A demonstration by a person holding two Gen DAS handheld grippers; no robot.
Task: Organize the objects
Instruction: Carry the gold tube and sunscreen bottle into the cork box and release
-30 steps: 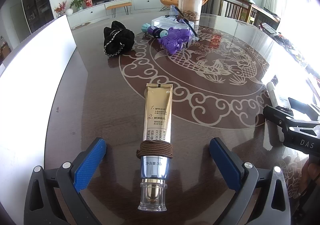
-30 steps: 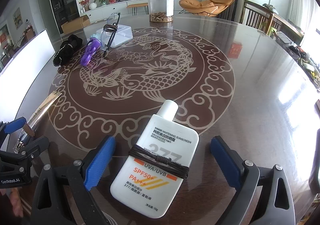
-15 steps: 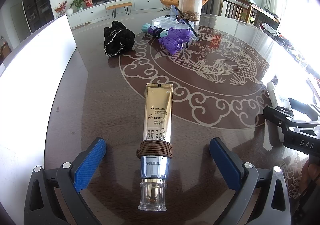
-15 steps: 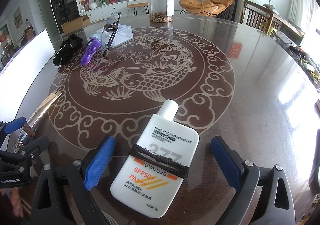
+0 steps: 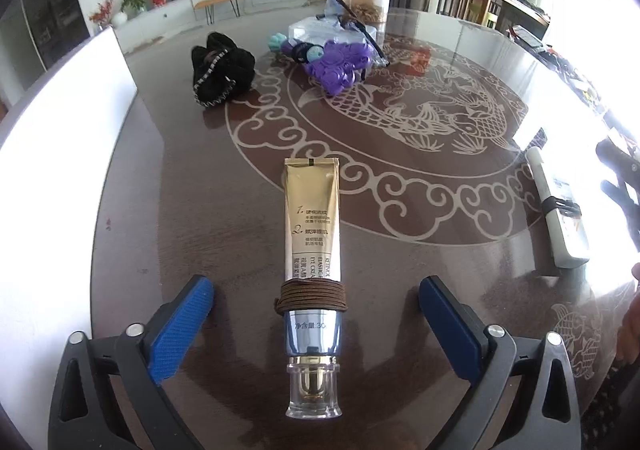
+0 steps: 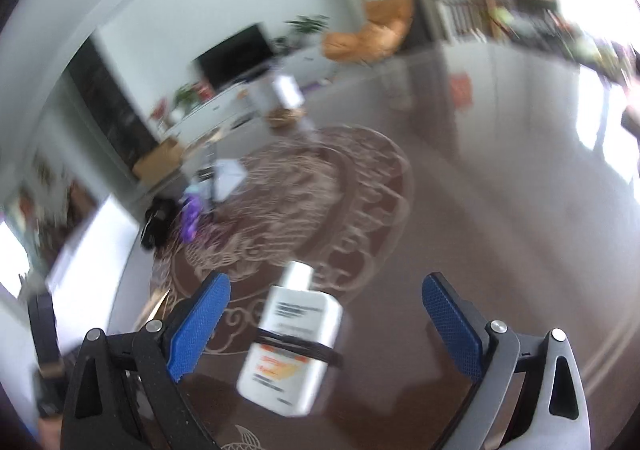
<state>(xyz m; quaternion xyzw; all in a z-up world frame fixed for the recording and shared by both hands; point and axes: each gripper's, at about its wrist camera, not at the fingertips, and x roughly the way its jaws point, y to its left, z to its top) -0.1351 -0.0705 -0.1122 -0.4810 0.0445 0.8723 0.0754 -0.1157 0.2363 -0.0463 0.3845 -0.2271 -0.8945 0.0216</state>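
Right gripper (image 6: 326,316) shifted, open, empty.

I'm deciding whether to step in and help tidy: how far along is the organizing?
Done: the gold tube and the white sunscreen bottle each have a dark hair tie wound around them. In hand: nothing; the left tongs are closing but not yet touching the tube, and the right tongs straddle the bottle, open. Left: the black pouch and purple curlers lie loose.
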